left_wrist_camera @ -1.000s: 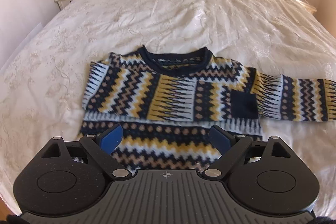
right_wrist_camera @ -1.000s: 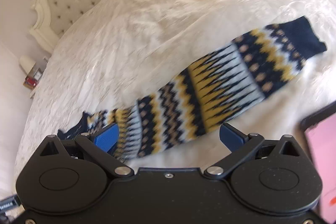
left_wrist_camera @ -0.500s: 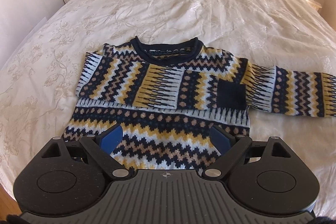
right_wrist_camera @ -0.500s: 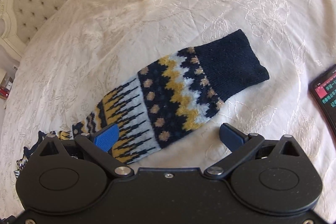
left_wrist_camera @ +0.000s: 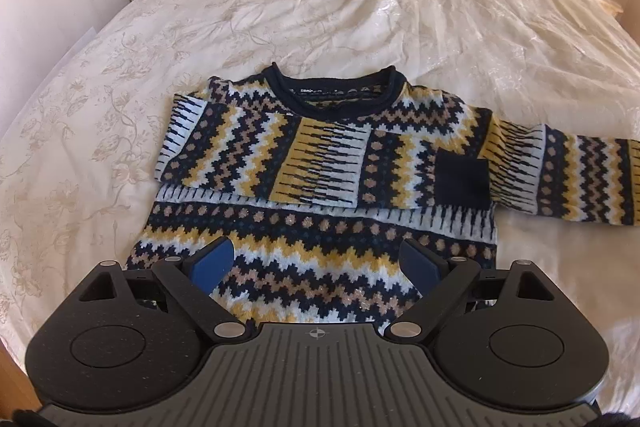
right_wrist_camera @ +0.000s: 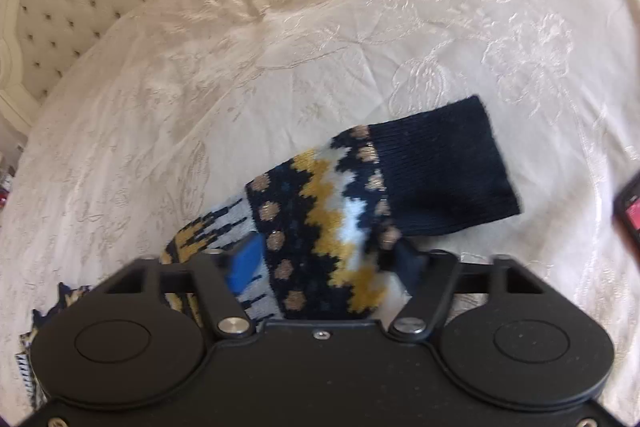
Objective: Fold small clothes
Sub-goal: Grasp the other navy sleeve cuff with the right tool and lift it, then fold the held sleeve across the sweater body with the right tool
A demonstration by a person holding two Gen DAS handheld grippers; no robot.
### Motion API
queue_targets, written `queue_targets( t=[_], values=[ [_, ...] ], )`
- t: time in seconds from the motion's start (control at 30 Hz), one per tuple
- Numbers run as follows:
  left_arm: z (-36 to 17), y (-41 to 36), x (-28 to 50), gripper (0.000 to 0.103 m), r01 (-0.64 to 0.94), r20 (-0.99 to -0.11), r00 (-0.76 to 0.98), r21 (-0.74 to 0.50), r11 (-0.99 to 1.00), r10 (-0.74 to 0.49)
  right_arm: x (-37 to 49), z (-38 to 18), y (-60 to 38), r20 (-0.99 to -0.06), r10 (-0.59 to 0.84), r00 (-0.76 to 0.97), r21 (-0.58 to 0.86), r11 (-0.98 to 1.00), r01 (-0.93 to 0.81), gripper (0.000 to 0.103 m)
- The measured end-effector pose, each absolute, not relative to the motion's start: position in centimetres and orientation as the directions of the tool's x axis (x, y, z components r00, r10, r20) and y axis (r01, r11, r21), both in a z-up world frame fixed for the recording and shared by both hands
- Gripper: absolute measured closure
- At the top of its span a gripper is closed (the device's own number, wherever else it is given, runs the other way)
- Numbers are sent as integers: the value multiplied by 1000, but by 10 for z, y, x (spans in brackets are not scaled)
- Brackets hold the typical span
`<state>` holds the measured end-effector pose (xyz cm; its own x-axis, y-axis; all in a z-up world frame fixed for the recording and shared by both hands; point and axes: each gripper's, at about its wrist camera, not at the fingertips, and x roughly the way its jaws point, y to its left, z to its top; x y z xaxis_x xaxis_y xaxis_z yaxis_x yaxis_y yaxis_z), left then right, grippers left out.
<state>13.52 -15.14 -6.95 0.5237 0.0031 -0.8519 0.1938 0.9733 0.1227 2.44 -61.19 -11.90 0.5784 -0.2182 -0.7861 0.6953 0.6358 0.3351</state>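
Closing on the outstretched sleeve point(right_wrist_camera: 320, 227), the right tool point(right_wrist_camera: 324, 263) has the fabric between its jaws, cuff point(right_wrist_camera: 440, 171) pointing ahead-right; the left tool point(left_wrist_camera: 316, 259) hangs spread above the sweater point(left_wrist_camera: 320, 187) hem on the bed point(left_wrist_camera: 360, 7).

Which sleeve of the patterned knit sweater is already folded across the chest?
The sleeve on the picture's left in the left wrist view: it lies across the sweater's chest, navy cuff on top. The other sleeve extends sideways onto the cream bedspread.

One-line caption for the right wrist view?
Right gripper closing its fingers around the patterned sweater sleeve near its navy cuff, on a cream bedspread.
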Motion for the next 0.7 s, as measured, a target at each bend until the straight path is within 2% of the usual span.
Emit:
queue_targets(
  t=[0.03, 0.07, 0.37, 0.7],
  values=[
    [-71, -150, 136, 13, 202, -853, 522, 120, 972, -3, 24, -117, -611, -784, -220, 580, 337, 634, 696, 81],
    [-72, -149, 137, 13, 210, -854, 520, 117, 971, -10, 23, -114, -609, -780, -219, 586, 341, 636, 692, 83],
    [-73, -113, 159, 13, 265, -855, 513, 77, 961, -73, 49, -59, -542, -721, -246, 648, 286, 746, 601, 83],
    [-73, -53, 198, 13, 253, -847, 524, 57, 966, -87, 124, -20, -414, -662, -51, 748, 356, 857, 374, 83]
  ],
)
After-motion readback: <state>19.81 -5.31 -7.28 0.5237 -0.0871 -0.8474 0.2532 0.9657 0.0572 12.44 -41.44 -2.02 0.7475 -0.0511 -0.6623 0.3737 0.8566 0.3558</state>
